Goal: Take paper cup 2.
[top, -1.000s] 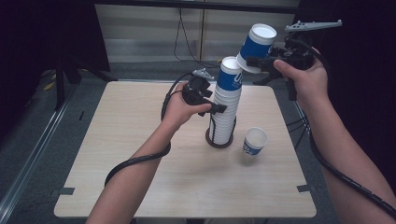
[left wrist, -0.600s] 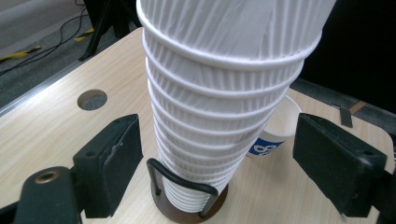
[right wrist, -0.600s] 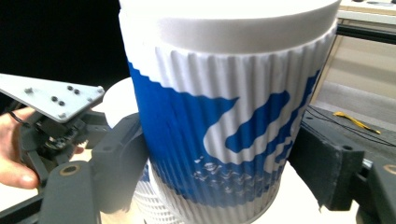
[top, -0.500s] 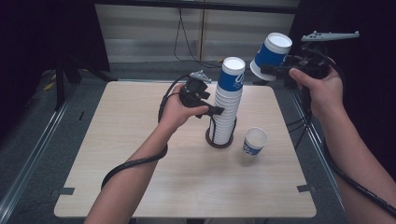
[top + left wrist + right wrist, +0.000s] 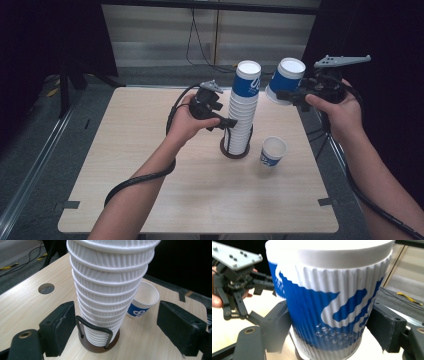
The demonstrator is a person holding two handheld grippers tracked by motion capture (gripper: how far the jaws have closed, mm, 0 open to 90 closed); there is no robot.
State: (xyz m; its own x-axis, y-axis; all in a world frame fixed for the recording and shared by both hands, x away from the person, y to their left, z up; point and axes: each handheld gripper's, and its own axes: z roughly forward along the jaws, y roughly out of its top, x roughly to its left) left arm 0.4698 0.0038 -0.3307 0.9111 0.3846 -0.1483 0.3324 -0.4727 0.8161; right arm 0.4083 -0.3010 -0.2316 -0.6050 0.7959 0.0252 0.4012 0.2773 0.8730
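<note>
A tall stack of upside-down white paper cups (image 5: 243, 107) stands in a dark wire holder (image 5: 235, 150) at mid-table. My left gripper (image 5: 231, 123) is open around the stack's lower part (image 5: 107, 297); its pads (image 5: 60, 325) sit either side, and the right one is well apart from the cups. To the right of the stack's top, my right gripper (image 5: 283, 95) is shut on a blue-and-white cup (image 5: 286, 80), bottom up and tilted. In the right gripper view that cup (image 5: 332, 302) sits between both pads (image 5: 277, 325). One loose cup (image 5: 273, 150) stands upright beside the holder.
The wooden table (image 5: 150, 175) has a round hole (image 5: 46, 288) near the stack. Tape marks (image 5: 67, 205) sit at its front corners. Cables trail from both grippers across the table's left half and off its right edge. A metal rail (image 5: 35, 165) runs along the floor at left.
My right hand has carried the blue-and-white cup rightward away from the stack's top and then lower. The left hand and the stack have stayed put.
</note>
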